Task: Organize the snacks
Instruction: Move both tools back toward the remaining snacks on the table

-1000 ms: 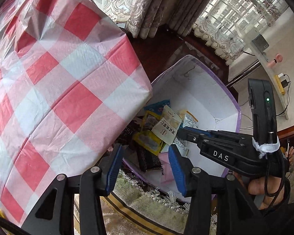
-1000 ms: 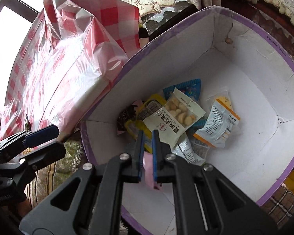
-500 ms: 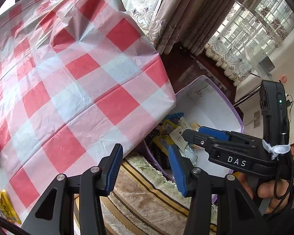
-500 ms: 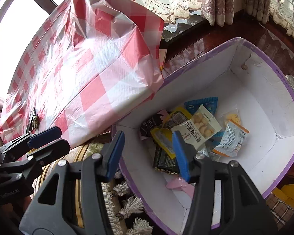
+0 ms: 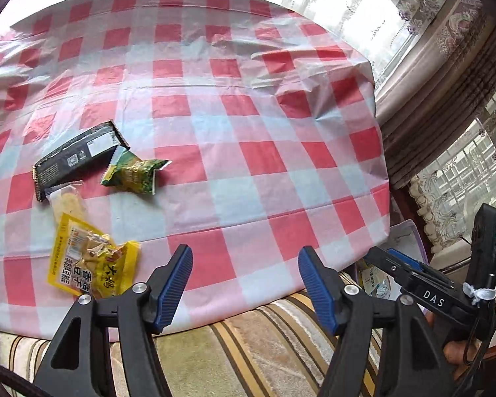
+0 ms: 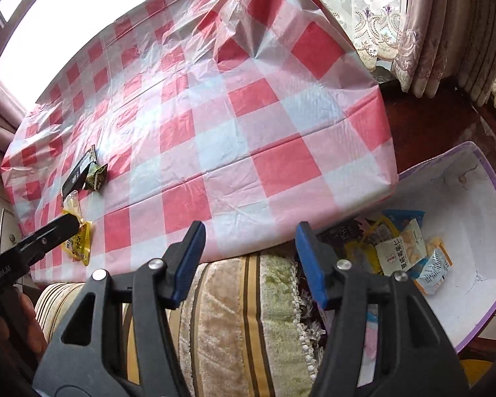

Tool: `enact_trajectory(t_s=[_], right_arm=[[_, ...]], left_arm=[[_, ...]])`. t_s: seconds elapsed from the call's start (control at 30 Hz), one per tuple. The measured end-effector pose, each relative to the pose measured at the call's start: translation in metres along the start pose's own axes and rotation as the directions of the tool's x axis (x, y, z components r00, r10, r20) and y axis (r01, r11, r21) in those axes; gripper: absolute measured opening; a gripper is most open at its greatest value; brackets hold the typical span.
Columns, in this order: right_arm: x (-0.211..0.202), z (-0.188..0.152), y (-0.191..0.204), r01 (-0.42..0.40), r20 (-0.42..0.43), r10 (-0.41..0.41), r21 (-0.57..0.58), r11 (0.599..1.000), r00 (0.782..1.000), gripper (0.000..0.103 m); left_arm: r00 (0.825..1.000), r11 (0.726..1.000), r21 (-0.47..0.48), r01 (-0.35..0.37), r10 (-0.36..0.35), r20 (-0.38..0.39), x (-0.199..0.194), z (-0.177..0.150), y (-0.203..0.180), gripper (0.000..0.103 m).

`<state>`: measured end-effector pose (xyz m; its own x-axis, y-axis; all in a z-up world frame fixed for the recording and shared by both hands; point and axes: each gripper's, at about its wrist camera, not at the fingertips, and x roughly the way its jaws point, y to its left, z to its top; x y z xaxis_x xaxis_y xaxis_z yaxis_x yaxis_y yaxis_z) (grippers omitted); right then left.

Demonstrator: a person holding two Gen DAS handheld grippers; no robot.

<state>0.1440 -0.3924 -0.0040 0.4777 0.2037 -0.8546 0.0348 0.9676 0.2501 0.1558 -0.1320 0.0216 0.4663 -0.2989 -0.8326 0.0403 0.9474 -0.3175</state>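
On the red-and-white checked tablecloth (image 5: 248, 132) lie a black snack bar (image 5: 72, 158), a green packet (image 5: 132, 173), a pale clear packet (image 5: 66, 201) and a yellow packet (image 5: 89, 264). My left gripper (image 5: 244, 284) is open and empty over the table's near edge, right of the yellow packet. My right gripper (image 6: 249, 261) is open and empty above the cushion (image 6: 241, 314). The white box with purple rim (image 6: 473, 225) stands lower right and holds several snack packets (image 6: 400, 248).
A striped fringed cushion (image 5: 248, 347) lies below the table edge. Curtains (image 5: 439, 82) and dark wood furniture (image 6: 430, 132) stand behind the box. The right gripper (image 5: 413, 284) shows in the left wrist view; the left gripper (image 6: 49, 235) shows in the right wrist view.
My right gripper opened, dropped a pink packet in the box and rose away. Both grippers swung up and left from the box toward the tabletop, bringing the table snacks into view.
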Motion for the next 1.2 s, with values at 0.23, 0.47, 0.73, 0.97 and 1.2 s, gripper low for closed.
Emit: enact_trajectory(t_s=[0.23, 0.47, 0.73, 0.97, 1.2], right_arm=[[0.002, -0.006, 0.032, 0.036, 0.031, -0.034, -0.064, 0.997, 0.999, 0.061], [0.009, -0.006, 0.047, 0.032, 0.023, -0.030, -0.102, 0.994, 0.999, 0.062], [0.014, -0.006, 0.052, 0.031, 0.008, -0.030, -0.109, 0.994, 1.000, 0.062], [0.023, -0.004, 0.060, 0.021, -0.022, -0.024, -0.118, 0.993, 0.999, 0.063], [0.037, 0.001, 0.076, 0.011, -0.059, -0.019, -0.146, 0.989, 0.998, 0.063]], left_arm=[[0.990, 0.970, -0.222, -0.096, 0.069, -0.125, -0.012, -0.022, 0.077, 0.068], [0.976, 0.919, -0.382, -0.099, 0.014, -0.219, 0.000, -0.041, 0.121, 0.069], [0.977, 0.894, -0.439, -0.085, -0.011, -0.211, 0.014, -0.034, 0.142, 0.069], [0.989, 0.892, -0.447, -0.065, -0.003, -0.151, 0.018, -0.021, 0.147, 0.077], [0.993, 0.895, -0.437, -0.092, 0.047, -0.113, 0.029, 0.003, 0.150, 0.084]])
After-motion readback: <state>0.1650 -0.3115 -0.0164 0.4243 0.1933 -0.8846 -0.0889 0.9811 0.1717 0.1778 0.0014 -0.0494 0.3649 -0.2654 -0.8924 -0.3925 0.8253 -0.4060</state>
